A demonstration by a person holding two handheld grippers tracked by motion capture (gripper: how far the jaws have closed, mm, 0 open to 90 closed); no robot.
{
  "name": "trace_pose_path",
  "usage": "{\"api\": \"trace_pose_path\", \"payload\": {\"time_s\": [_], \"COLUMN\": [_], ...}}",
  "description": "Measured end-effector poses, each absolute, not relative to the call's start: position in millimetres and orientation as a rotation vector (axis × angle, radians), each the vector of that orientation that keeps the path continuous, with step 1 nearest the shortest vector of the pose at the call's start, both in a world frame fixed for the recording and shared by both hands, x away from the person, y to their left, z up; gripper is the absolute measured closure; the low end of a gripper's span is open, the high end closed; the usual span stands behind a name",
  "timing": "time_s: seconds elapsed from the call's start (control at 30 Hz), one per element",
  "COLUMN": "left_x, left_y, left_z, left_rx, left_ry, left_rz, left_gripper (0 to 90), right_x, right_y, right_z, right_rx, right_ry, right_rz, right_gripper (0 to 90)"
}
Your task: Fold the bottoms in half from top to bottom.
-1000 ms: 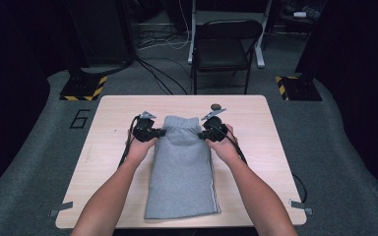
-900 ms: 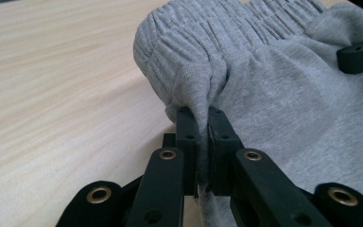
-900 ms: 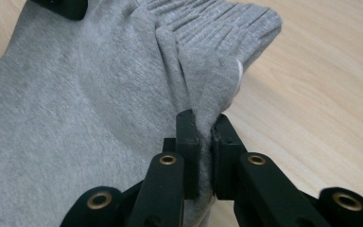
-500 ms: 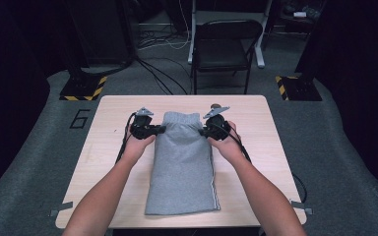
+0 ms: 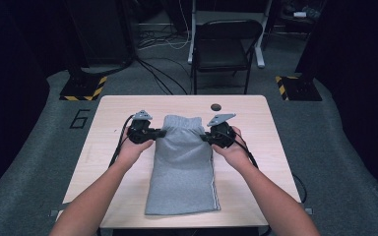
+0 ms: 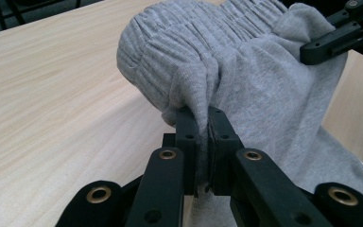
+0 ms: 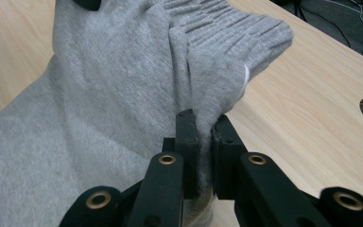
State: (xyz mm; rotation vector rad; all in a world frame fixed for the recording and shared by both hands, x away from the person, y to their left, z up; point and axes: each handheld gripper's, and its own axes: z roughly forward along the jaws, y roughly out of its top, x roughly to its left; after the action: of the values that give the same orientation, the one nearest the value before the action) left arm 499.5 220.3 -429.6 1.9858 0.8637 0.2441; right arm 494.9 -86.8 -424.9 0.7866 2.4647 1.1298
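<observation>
Grey folded garment [image 5: 184,169], probably sweatpants with a ribbed elastic waistband [image 5: 181,122], lying lengthwise on the light wooden table [image 5: 108,128], waistband at the far end, legs reaching the near edge. Thin white stripe [image 5: 213,184] along the garment's right side.

Left gripper [image 5: 158,132] at the left side of the garment just below the waistband, clenched on a pinch of grey fabric; in the left gripper view [image 6: 202,137], cloth squeezed between the two black jaws, the waistband [image 6: 194,38] bunched and raised off the tabletop beyond them.

Right gripper [image 5: 205,138] at the opposite side of the garment, likewise clamped on the cloth; in the right gripper view [image 7: 203,142], a fold of grey fabric caught between the jaws, the ribbed band [image 7: 227,33] hanging past them above the wood.

Both hands level with each other, one at either side of the garment's upper end. Small dark round hole [image 5: 216,106] in the tabletop beyond the right gripper. Black folding chair [image 5: 226,46] on the floor behind the table.
</observation>
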Motion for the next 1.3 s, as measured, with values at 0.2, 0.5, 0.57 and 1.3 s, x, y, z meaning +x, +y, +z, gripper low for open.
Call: {"api": "trace_pose_path", "payload": {"time_s": [0.2, 0.5, 0.57, 1.3], "left_x": [492, 480, 477, 437], "left_y": [221, 225, 227, 226], "left_z": [-435, -444, -446, -468], "left_rx": [1.999, 1.991, 1.991, 2.035], "left_ry": [0.863, 0.858, 0.85, 0.81], "left_rz": [0.218, 0.195, 0.19, 0.127], "left_gripper": [85.2, 85.3, 85.2, 85.2], "right_x": [488, 476, 472, 434], "right_y": [-91, -92, -93, -96], "right_z": [-429, -436, -436, -458], "right_rx": [0.791, 0.781, 0.787, 0.759], "right_ry": [2.451, 2.453, 2.453, 2.509], "right_rz": [1.169, 1.198, 1.217, 1.214], "right_gripper": [82.9, 82.8, 82.8, 82.6]}}
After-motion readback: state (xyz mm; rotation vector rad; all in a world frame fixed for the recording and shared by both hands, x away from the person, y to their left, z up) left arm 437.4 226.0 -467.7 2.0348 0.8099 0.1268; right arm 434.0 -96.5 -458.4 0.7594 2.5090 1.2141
